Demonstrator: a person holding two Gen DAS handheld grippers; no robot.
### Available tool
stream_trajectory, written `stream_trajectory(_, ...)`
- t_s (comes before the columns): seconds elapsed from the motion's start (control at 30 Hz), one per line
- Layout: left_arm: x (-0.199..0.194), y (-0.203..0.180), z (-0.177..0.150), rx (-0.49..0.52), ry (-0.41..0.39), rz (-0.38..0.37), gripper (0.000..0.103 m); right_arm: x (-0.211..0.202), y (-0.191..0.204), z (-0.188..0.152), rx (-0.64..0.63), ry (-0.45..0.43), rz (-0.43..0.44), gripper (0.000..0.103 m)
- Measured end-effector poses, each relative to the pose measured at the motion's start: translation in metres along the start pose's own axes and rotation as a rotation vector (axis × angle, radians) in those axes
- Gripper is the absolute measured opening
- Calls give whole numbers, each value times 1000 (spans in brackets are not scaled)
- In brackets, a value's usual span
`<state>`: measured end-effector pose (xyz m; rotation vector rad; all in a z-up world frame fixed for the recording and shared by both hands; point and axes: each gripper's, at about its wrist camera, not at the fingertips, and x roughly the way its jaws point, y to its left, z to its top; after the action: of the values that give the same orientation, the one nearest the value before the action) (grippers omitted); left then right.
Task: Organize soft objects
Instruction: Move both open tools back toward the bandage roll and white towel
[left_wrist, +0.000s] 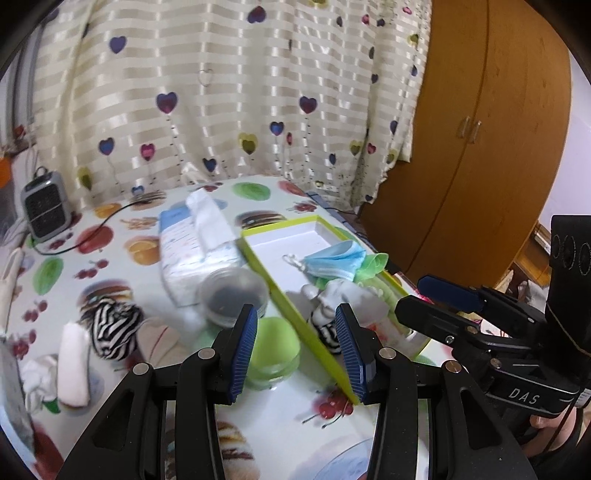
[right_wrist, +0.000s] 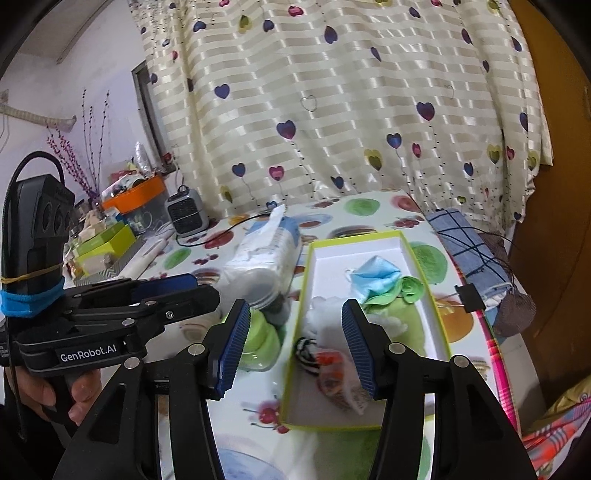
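Observation:
A white box with a lime-green rim (left_wrist: 258, 254) (right_wrist: 421, 266) lies on the fruit-print table. Inside it are a blue face mask (left_wrist: 332, 262) (right_wrist: 376, 277), a green cloth (left_wrist: 373, 266) (right_wrist: 410, 290), a white plush piece (left_wrist: 332, 295) and a small zebra-striped item (right_wrist: 306, 350). To the left on the table lie a zebra-striped cloth (left_wrist: 110, 328) and a white rolled cloth (left_wrist: 74, 365). My left gripper (left_wrist: 297, 349) (right_wrist: 205, 290) hovers open over the box's near-left corner, holding nothing. My right gripper (right_wrist: 295, 350) (left_wrist: 424, 301) stands open above the box's near end, its pads touching nothing.
A tissue pack (left_wrist: 195, 251), a clear jar (left_wrist: 232, 295) and a green-lidded jar (left_wrist: 273, 350) crowd the box's left side. A small heater (left_wrist: 44, 210) with its cord sits at the far left. A folded blue checked cloth (right_wrist: 469, 251) lies at the right table edge. A wooden wardrobe (left_wrist: 480, 147) stands beyond.

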<state>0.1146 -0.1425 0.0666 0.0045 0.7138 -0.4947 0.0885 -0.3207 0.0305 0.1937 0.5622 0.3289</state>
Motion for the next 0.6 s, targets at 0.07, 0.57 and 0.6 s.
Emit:
stream_trajectory(0.07, -4, 5, -3, -12, -3, 8, 43, 0, 7, 0, -11, 4, 9, 53)
stream_trajectory(0.57, -22, 40, -24, -80, -7, 60, 43, 12, 41, -4, -44, 57, 70, 53)
stream_trajectory(0.6, -23, 41, -25, -83, -7, 61, 43, 13, 42, -4, -46, 62, 68, 54)
